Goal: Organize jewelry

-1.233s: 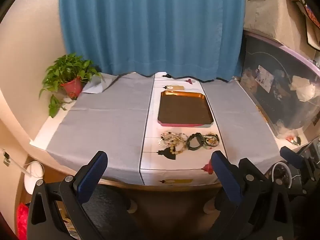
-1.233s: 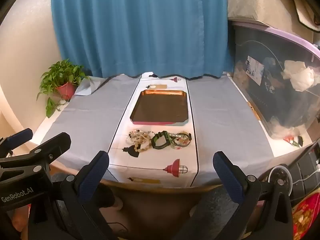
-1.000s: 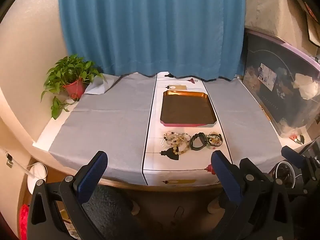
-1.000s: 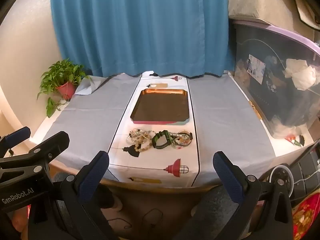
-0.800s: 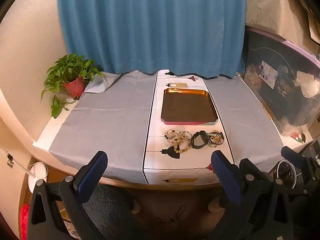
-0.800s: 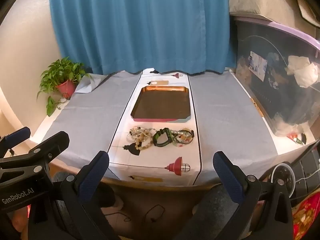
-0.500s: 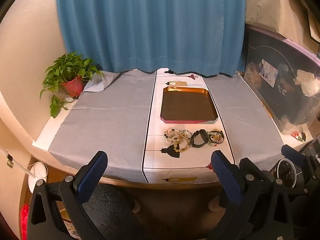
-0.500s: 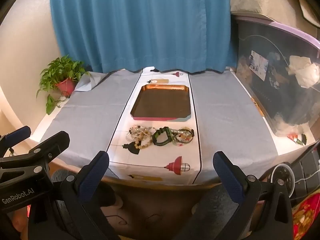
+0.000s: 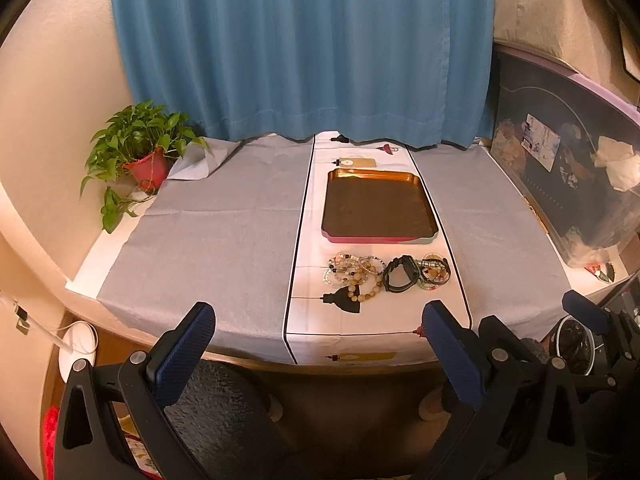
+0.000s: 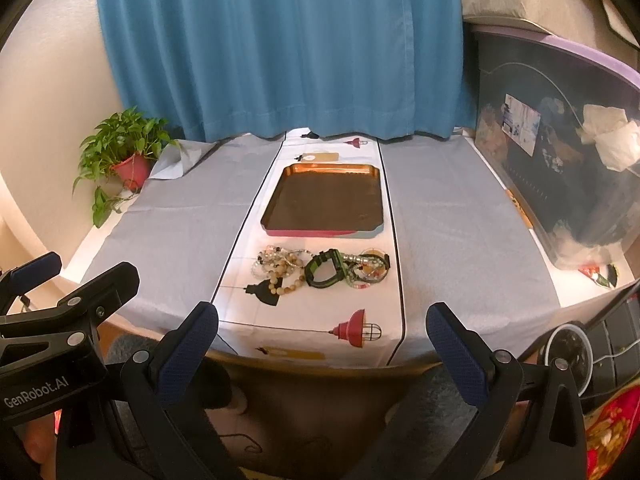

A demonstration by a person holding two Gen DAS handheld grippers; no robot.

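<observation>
A dark tray (image 9: 378,234) (image 10: 324,232) with a copper rim and red front edge lies on the white runner, nothing in it. Just in front of it sits a heap of jewelry: beaded bracelets (image 9: 354,274) (image 10: 282,270), a dark green watch-like band (image 9: 402,279) (image 10: 325,270) and glittery bangles (image 9: 434,274) (image 10: 370,270). My left gripper (image 9: 318,330) hangs open before the table's near edge, well short of the heap. My right gripper (image 10: 322,320) is open too, at the same distance, nothing between its fingers.
A grey cloth (image 9: 208,240) covers the table on both sides of the runner. A potted plant (image 9: 140,152) stands at the far left corner, a blue curtain (image 10: 280,48) behind, a large clear storage bin (image 10: 560,168) along the right. A fan (image 10: 568,354) sits below right.
Both grippers have drifted slightly toward the table and a little higher, so the tray and heap sit somewhat nearer in view. Jaws stayed open; nothing on the table moved.
</observation>
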